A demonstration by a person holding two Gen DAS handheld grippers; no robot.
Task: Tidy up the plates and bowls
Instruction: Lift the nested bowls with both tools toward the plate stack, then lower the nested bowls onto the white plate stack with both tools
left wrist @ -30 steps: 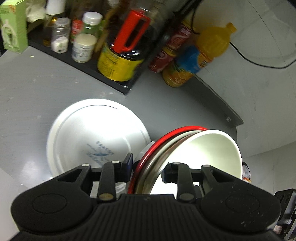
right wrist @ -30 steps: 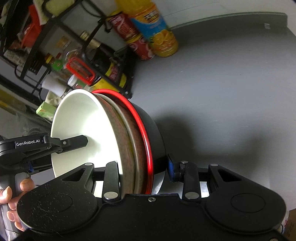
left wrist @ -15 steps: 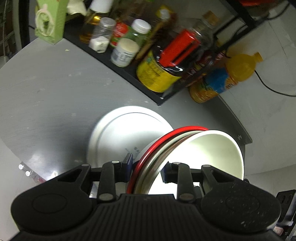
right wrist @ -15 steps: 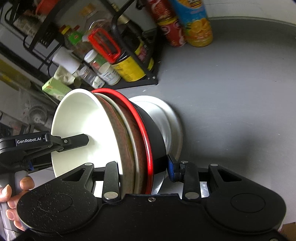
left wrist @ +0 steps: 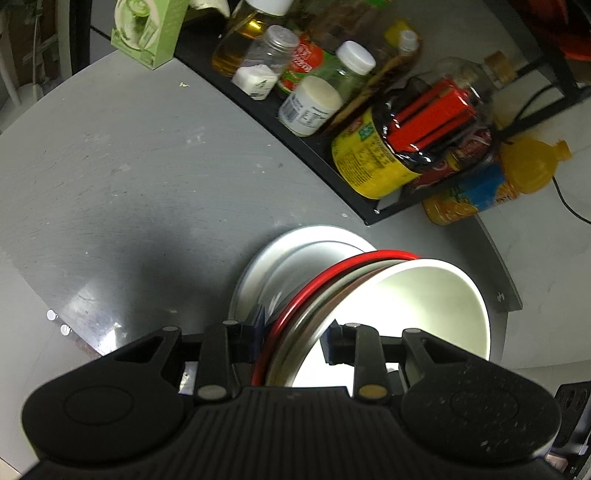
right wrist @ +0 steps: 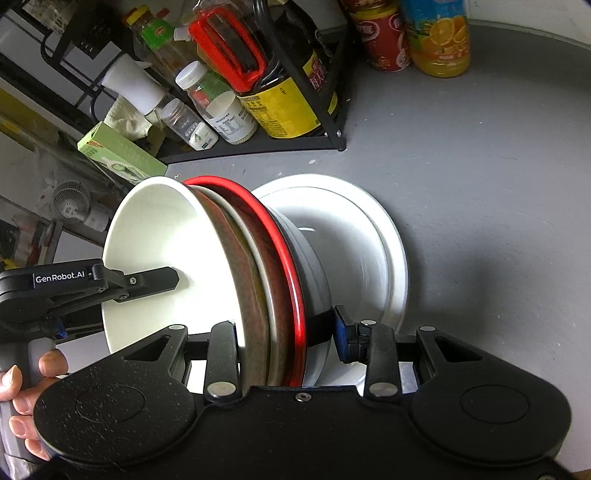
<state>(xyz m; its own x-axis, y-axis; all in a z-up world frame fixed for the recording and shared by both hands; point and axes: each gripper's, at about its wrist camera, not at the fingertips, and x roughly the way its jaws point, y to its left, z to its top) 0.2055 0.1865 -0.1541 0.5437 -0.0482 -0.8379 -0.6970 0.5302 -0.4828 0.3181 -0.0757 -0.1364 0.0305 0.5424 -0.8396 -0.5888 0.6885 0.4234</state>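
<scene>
A tilted stack of nested bowls hangs between both grippers: a white bowl (left wrist: 406, 302) (right wrist: 159, 236) innermost, a brownish one around it, and a red-rimmed dark bowl (left wrist: 369, 255) (right wrist: 310, 266) outermost. My left gripper (left wrist: 293, 339) is shut on the stack's rim, one finger inside the white bowl; its finger (right wrist: 147, 280) also shows in the right wrist view. My right gripper (right wrist: 288, 339) is shut on the opposite rim. Right behind the stack's base lies a white plate (left wrist: 295, 240) (right wrist: 373, 229) on the grey table (left wrist: 129, 184); I cannot tell whether they touch.
A black rack (left wrist: 295, 147) (right wrist: 258, 146) with jars, a red-handled soy bottle (left wrist: 406, 147) and other bottles stands just beyond the plate. An orange juice bottle (right wrist: 439, 37), red cans (right wrist: 380, 40) and a green box (left wrist: 151, 29) are nearby. A hand (right wrist: 22, 387) holds the left gripper.
Both grippers have carried the bowl stack sideways toward the white plate, which now sits directly behind the stack's base. Both grips are unchanged.
</scene>
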